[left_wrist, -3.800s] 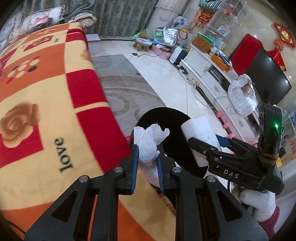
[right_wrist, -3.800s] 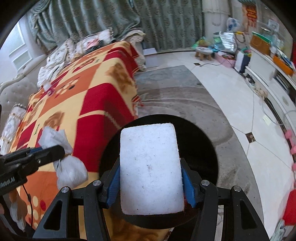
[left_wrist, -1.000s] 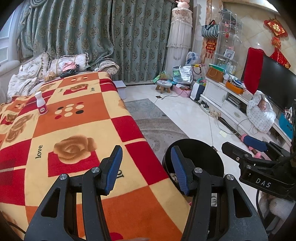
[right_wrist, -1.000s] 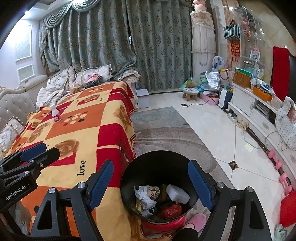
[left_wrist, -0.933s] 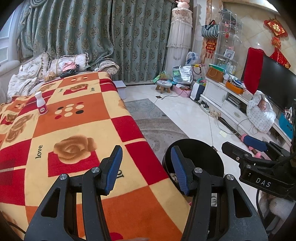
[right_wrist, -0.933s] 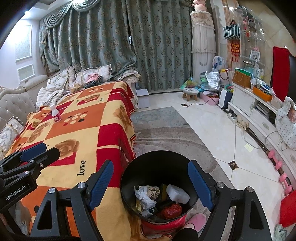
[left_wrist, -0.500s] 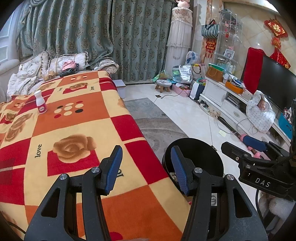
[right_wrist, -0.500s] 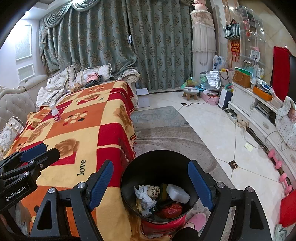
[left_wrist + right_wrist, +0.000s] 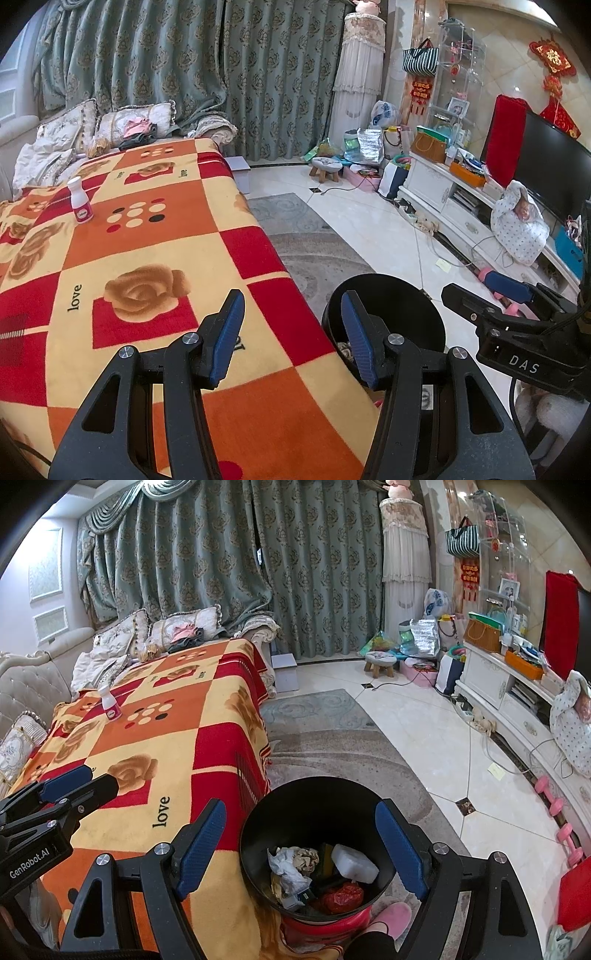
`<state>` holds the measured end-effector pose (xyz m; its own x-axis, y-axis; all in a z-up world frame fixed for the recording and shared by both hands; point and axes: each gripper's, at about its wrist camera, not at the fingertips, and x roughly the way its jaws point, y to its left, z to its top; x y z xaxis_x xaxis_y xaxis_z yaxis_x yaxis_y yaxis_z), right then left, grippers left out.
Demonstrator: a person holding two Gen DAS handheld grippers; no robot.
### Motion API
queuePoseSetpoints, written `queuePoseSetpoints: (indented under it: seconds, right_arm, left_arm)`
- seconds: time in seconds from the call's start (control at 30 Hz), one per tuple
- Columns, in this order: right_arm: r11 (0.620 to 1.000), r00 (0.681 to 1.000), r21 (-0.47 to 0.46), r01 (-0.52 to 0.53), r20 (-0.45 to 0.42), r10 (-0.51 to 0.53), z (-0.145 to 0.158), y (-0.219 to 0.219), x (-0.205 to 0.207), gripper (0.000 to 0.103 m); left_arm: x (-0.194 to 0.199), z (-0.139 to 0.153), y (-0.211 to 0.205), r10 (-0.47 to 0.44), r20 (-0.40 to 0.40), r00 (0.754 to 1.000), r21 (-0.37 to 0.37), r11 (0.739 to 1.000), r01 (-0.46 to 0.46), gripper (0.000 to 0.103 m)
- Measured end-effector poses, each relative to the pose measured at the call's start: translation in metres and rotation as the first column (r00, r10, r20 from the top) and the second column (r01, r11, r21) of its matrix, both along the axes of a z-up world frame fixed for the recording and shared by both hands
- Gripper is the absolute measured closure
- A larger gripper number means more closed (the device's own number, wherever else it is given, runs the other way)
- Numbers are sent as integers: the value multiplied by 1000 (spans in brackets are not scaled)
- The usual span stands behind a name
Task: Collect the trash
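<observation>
Both tongs hang with nothing in them. The left gripper (image 9: 291,332) gapes moderately over the edge of the patterned blanket (image 9: 147,236), just beside the black bin (image 9: 310,812). The right gripper (image 9: 301,843) stands wider, straddling the bin's mouth from above. Inside the bin lie crumpled tissue (image 9: 286,864), a white foam block (image 9: 354,862) and a red wrapper (image 9: 341,897). Far back on the blanket from the bin stands a small white bottle (image 9: 80,200).

Left wrist view: looks forward and downward over blanket (image 9: 147,229), near. Right wrist view: looks forward and downward over trash bin (image 9: 314,801), close. Shared: blanket, bin, curtains (image 9: 184,74), TV cabinet (image 9: 491,679).
</observation>
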<state>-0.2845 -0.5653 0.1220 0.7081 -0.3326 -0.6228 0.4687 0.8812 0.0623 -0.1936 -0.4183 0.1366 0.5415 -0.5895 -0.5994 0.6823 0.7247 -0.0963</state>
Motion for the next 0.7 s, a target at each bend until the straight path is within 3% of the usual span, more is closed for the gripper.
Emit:
queuePoseSetpoints:
  seconds: [0.7]
  right_arm:
    - [1000,1000,-2,-8,-30,8,-6,3,3,21]
  left_arm:
    - [-1,-10,4,-6,-54,999,-12,1000,5,50]
